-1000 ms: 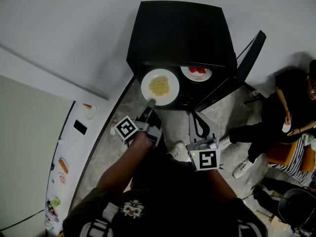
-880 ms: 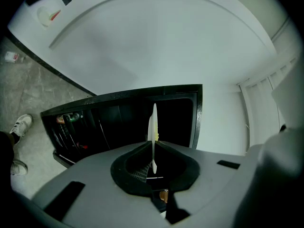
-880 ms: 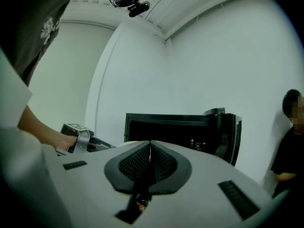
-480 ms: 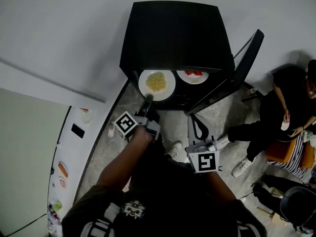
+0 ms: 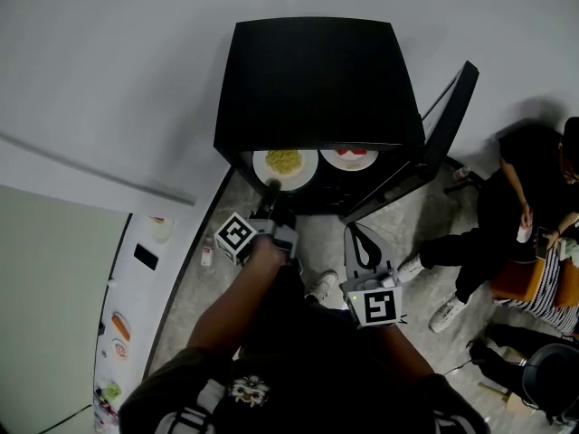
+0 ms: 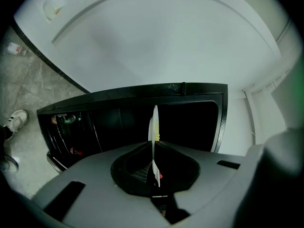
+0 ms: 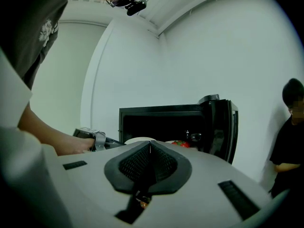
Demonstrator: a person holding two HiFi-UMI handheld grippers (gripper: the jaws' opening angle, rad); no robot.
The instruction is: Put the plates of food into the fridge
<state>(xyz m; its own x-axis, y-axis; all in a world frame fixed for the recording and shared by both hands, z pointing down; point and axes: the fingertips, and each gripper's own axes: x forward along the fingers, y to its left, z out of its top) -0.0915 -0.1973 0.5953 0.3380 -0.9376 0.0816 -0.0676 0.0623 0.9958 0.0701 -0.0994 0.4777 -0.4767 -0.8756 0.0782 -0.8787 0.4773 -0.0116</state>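
Fridge [image 5: 317,80], black and low, stands on the floor against the white wall, its door [image 5: 425,143] swung open to the right. A seated person [image 5: 525,206] is on the far right, well apart from it.

The left arm [image 5: 231,306] reaches straight forward toward the open front, forearm bare, wrist level. The right arm [image 5: 403,355] is bent and held back close to the body, well short of the fridge.

The plate of yellow food [image 5: 285,165] lies at the mouth of the fridge on the left side, its far half under the fridge's top edge. The plate of red food [image 5: 348,156] sits just beside it on the right, deeper inside.

The left gripper [image 5: 270,188] has its jaws pinched on the near rim of the plate of yellow food; in the left gripper view the plate shows edge-on as a thin white line between the pads, with the dark inside of the fridge behind it. The right gripper [image 5: 360,233] points at the fridge with its jaws pressed together and nothing between them.
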